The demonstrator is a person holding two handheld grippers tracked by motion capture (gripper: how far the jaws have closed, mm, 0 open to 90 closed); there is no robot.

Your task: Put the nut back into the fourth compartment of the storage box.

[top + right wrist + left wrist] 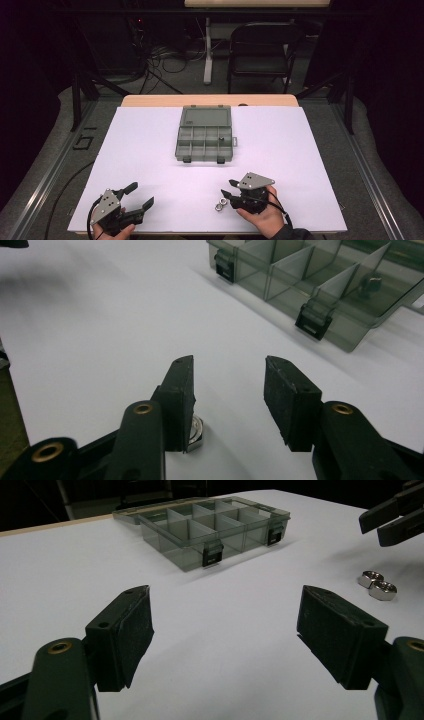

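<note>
The right gripper (226, 196) has its jaws apart with a narrow gap, and nothing sits between the pads. In the right gripper view, one nut (196, 432) lies on the sheet just beside the left jaw, half hidden behind it; I cannot tell if it touches. In the high view the two nuts (220, 204) lie together on the white sheet (300, 150), just left of this gripper. The left gripper (140, 195) has its jaws wide and empty, near the front edge. The open box (205, 140) with compartments stands farther away, well apart from both grippers.
</note>
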